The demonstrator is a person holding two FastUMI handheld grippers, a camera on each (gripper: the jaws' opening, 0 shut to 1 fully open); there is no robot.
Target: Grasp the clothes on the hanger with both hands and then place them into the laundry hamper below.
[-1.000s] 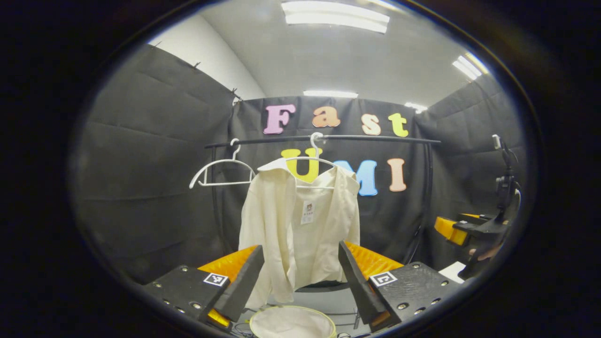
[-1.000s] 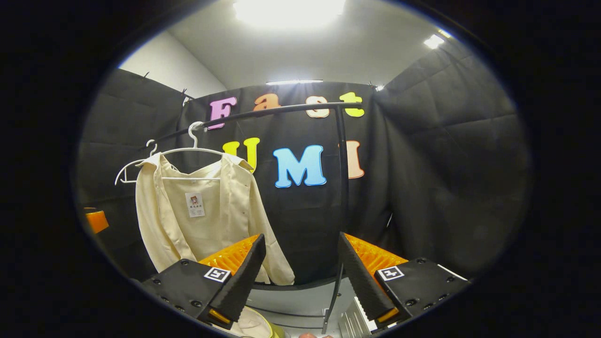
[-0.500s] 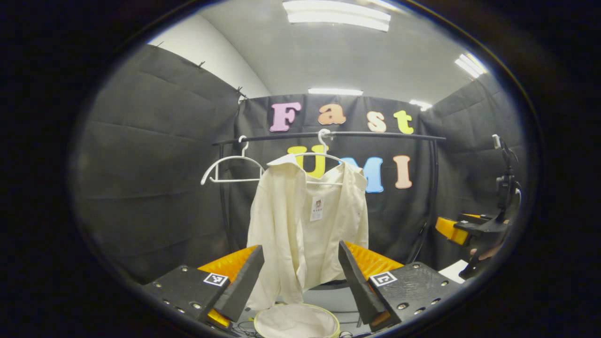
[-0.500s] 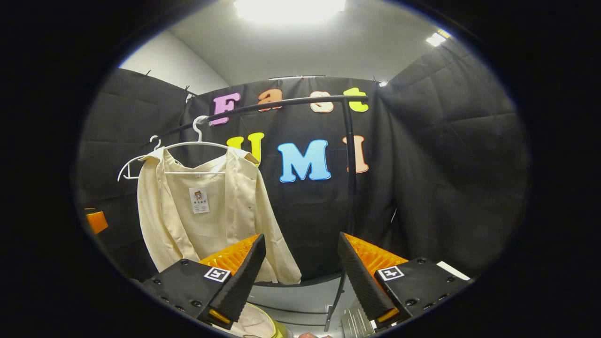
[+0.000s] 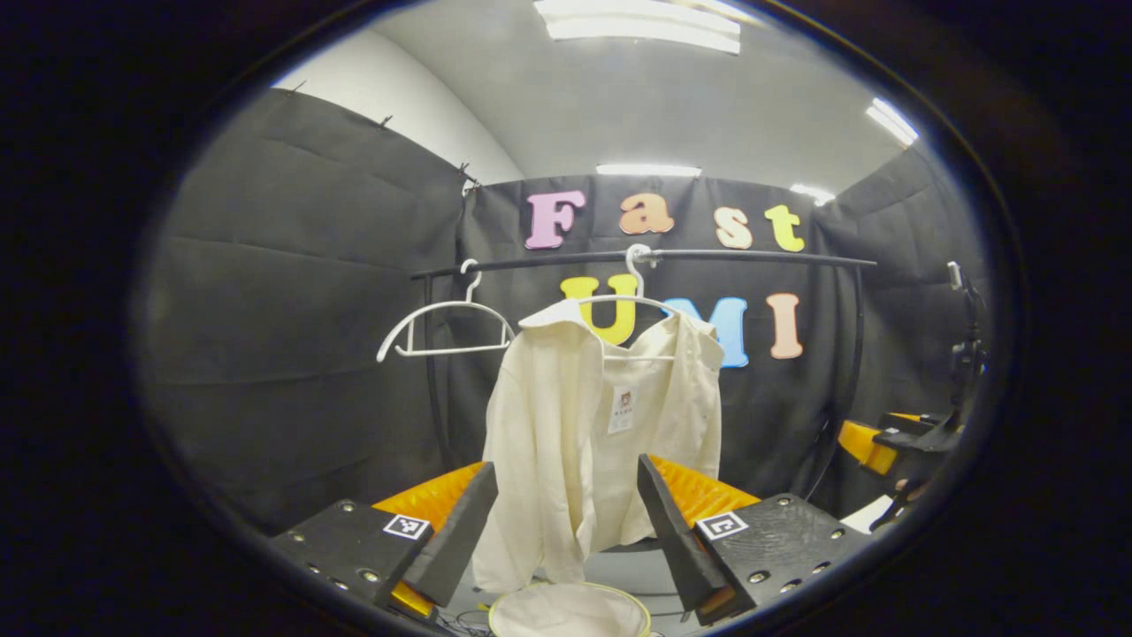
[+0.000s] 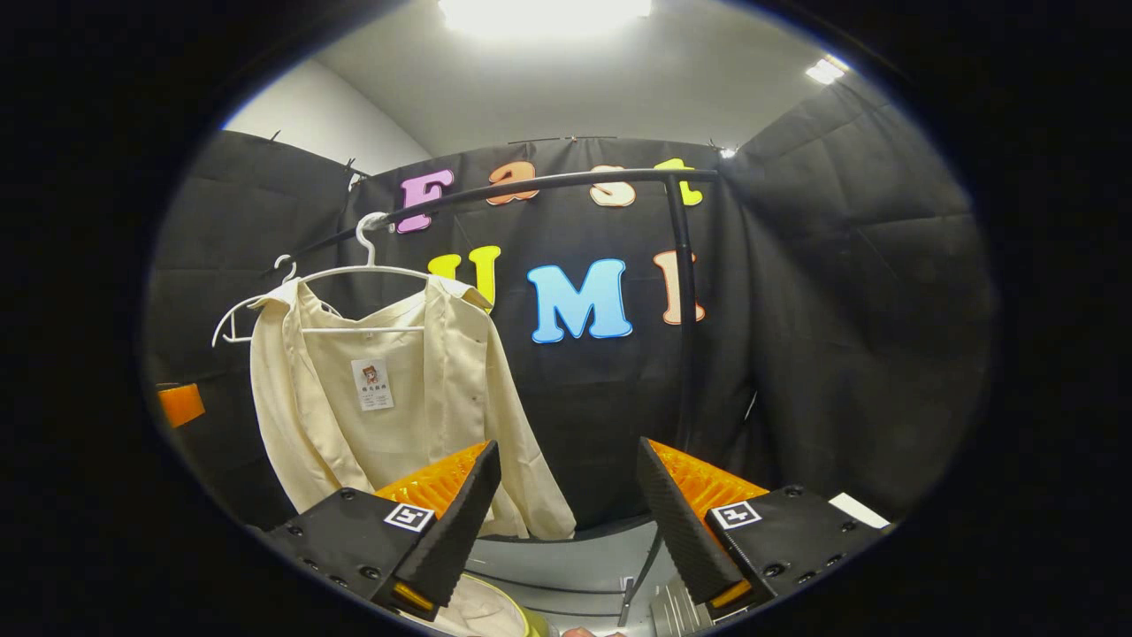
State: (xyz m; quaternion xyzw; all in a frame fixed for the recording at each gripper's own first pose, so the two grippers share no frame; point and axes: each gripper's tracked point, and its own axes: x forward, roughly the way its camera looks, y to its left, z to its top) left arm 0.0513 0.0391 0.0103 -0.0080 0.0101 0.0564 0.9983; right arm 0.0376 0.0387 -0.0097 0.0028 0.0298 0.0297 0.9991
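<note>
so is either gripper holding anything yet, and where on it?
Nothing held. Left gripper and right gripper both stand open with empty gaps. The cream shirt hangs on its white hanger, untouched, above the hamper.

Black cloth walls [image 5: 292, 292] enclose the booth beneath a pale ceiling [image 5: 672, 106] with bright strip lights [image 5: 641, 18].

Colours at the clothes rail

Shirt [image 5: 584, 433] cream, plain, with a small white tag at the neck; both hangers [image 5: 442, 323] white; rail [image 6: 548, 186] black; hamper [image 5: 570, 610] pale whitish fabric with a yellow-green rim; booth cloth [image 5: 301, 336] black, ceiling [image 5: 672, 97] pale grey with white light strips.
</note>
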